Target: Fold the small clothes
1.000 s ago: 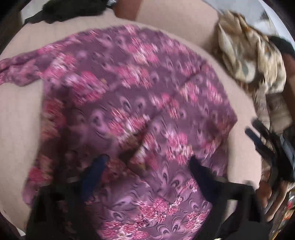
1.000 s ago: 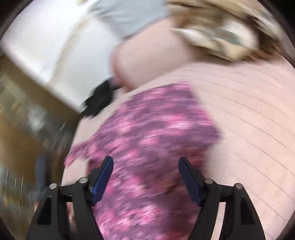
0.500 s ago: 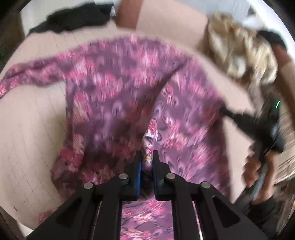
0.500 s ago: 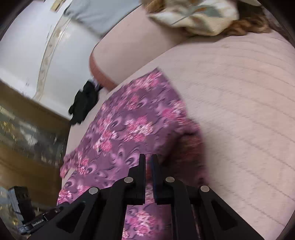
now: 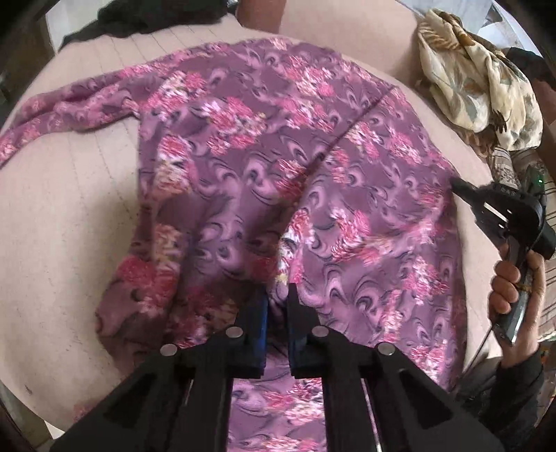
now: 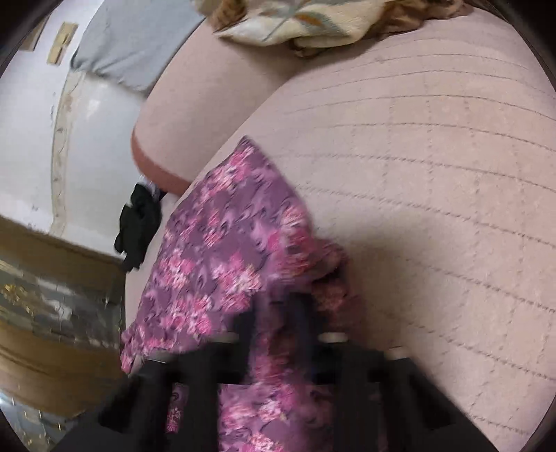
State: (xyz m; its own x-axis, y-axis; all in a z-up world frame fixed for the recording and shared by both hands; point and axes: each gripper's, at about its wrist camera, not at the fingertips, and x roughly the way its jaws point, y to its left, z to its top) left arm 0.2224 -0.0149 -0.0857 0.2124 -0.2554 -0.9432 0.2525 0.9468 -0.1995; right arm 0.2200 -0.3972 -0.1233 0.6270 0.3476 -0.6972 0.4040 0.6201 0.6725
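Two grippers, both mine, are on the same garment. My left gripper [image 5: 277, 295] has its blue-padded fingers [image 5: 261, 320] drawn nearly together, pinching a raised ridge of the purple floral top [image 5: 250, 167] at about six o'clock in the left wrist view. The top lies spread over the pink quilted cushion [image 5: 62, 222], one sleeve trailing toward nine o'clock, its body reaching up to twelve. A dark seam or fold line runs diagonally from the centre toward two o'clock.

At three o'clock in that view my right gripper [image 5: 458, 186] touches the cloth's right edge, the bare hand [image 5: 514, 278] wrapped round its handle below it. A cream patterned cloth [image 5: 479, 80] is heaped at one o'clock, and a black garment [image 5: 139, 17] lies at eleven, both off the top.

In the right wrist view, motion blur smears my right gripper [image 6: 283, 313]; its fingers look close together with the purple floral top [image 6: 222, 243] bunched between them at six o'clock. The cushion [image 6: 434, 174] fills the frame from one to five o'clock. The black garment [image 6: 137, 222] sits at nine o'clock, near the cushion's edge.
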